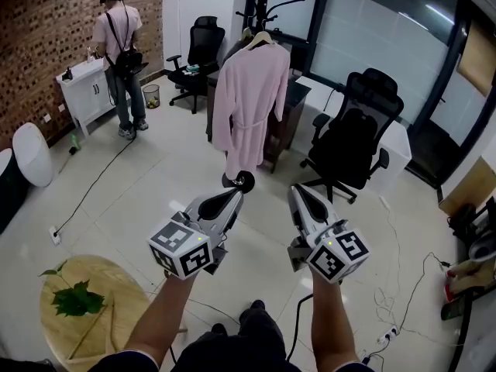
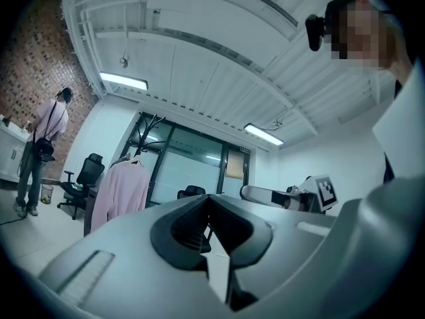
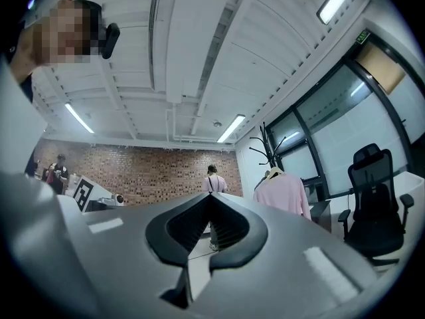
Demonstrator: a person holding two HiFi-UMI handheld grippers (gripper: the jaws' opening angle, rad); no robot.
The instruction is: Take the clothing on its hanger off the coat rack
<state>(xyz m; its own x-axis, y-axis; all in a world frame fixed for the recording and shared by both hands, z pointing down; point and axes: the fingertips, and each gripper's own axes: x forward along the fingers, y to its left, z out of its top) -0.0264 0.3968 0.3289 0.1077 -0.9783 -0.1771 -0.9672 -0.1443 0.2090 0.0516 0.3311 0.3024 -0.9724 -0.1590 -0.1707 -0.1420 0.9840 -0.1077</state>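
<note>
A pale pink robe (image 1: pixel 249 91) hangs on a wooden hanger (image 1: pixel 261 39) from a black coat rack (image 1: pixel 261 2) across the room, well ahead of both grippers. My left gripper (image 1: pixel 240 183) and right gripper (image 1: pixel 298 194) are held side by side above the floor, pointing toward the robe, far short of it. Both have their jaws together with nothing between them. The left gripper view has the robe (image 2: pixel 123 191) at left beyond the left gripper (image 2: pixel 208 197). In the right gripper view the robe (image 3: pixel 284 195) hangs right of the right gripper (image 3: pixel 211 195).
A black office chair (image 1: pixel 353 142) stands right of the rack by a white desk (image 1: pixel 399 142); another chair (image 1: pixel 200 53) is behind. A person (image 1: pixel 120 45) stands at a white cabinet (image 1: pixel 85 87). A round wooden table (image 1: pixel 116 285) is near left. Cables and a power strip (image 1: pixel 384 335) lie on the floor.
</note>
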